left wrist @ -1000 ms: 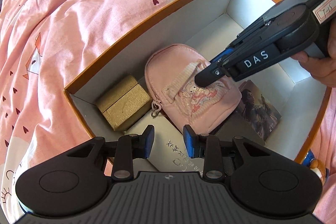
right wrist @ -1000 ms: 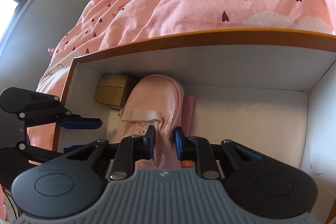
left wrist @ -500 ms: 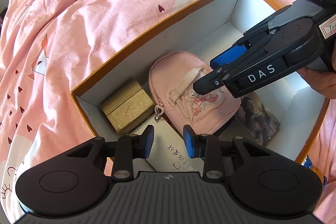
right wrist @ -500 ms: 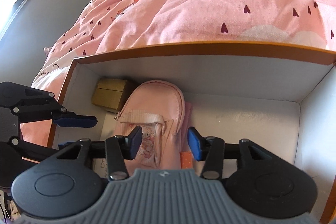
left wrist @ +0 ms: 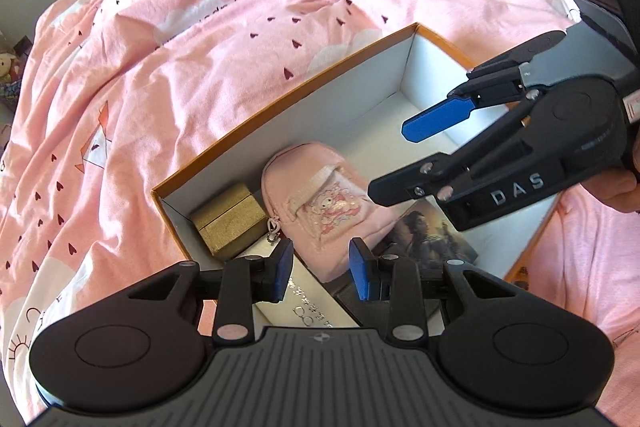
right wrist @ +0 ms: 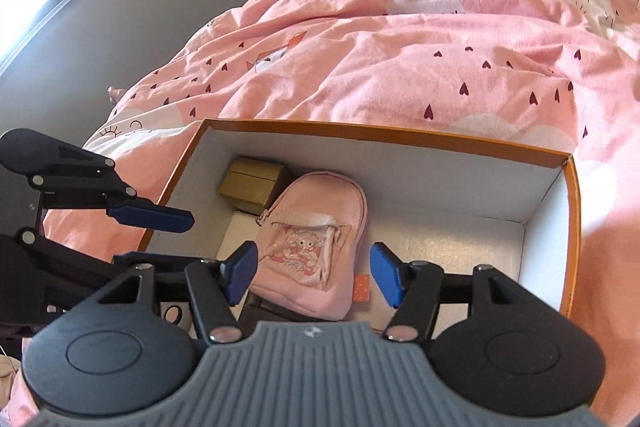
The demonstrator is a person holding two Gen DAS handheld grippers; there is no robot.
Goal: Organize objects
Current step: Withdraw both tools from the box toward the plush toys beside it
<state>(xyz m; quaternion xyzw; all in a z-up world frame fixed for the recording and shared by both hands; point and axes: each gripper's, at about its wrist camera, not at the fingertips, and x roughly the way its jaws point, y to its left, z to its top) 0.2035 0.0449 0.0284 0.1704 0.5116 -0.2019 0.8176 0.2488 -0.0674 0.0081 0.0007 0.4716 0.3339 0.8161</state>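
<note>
The right gripper [right wrist: 312,275], clamped on the pink mini backpack [right wrist: 316,247] a second ago, has let go and risen, its fingers now wide apart above the orange-rimmed box [right wrist: 570,227], so this placement looks done. The backpack lies flat, pocket side up, beside the gold gift box [left wrist: 228,223], its long axis pointing top-first at the box's far wall. The left gripper [left wrist: 320,269] hovers, fingers apart, empty.

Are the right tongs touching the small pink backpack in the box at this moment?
Apart. In the left wrist view the right tongs hang open above the pink backpack, with white box wall visible between them. The right wrist view shows its fingers spread wide of it.
</note>
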